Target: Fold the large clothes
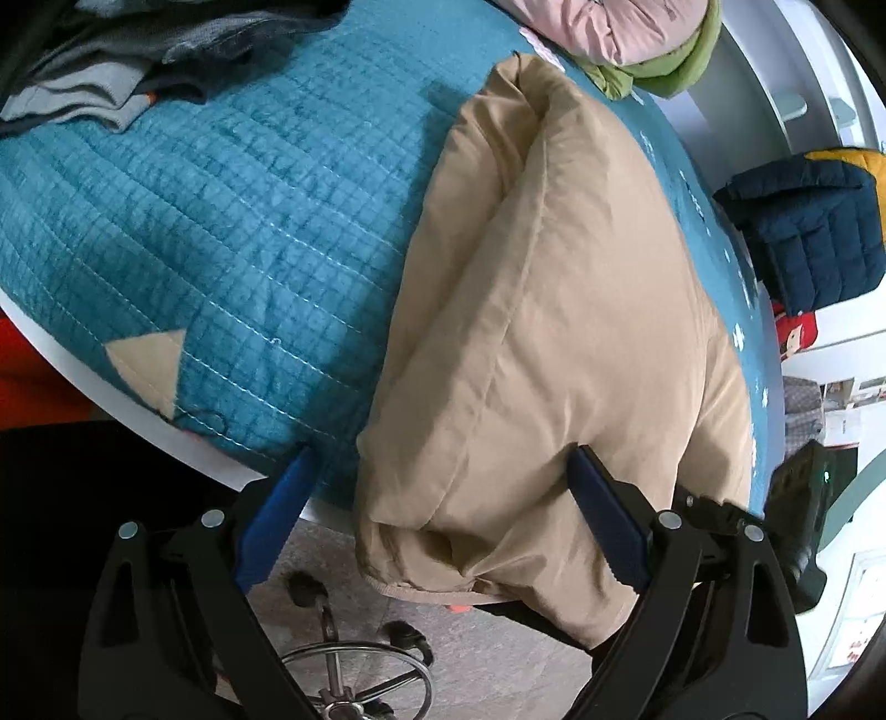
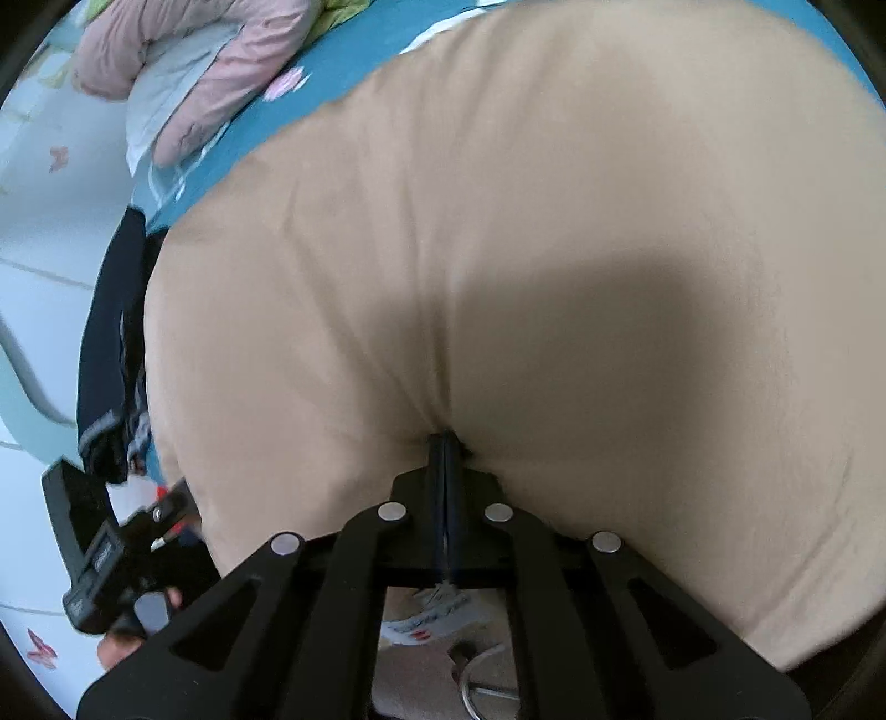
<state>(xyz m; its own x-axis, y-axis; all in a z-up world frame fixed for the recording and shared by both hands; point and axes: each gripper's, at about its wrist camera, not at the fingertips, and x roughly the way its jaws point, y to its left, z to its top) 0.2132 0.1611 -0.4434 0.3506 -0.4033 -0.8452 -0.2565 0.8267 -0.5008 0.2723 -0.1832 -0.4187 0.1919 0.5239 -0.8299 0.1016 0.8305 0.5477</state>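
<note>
tan padded coat (image 1: 531, 332) lies folded lengthwise on the teal quilt (image 1: 221, 221), its end overhanging the edge. right hand-held gripper (image 2: 444, 443) is pinched tight on its fabric to steady it; left hand-held gripper (image 1: 443, 498) gapes wide around the overhanging end, gripping nothing.

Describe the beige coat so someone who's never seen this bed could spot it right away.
Start at the teal quilt that covers the bed. The beige coat lies along its right side, one end hanging over the near edge. It is the biggest, puffiest garment there and plain tan, unlike the pink jacket and grey clothes at the far side.
</note>
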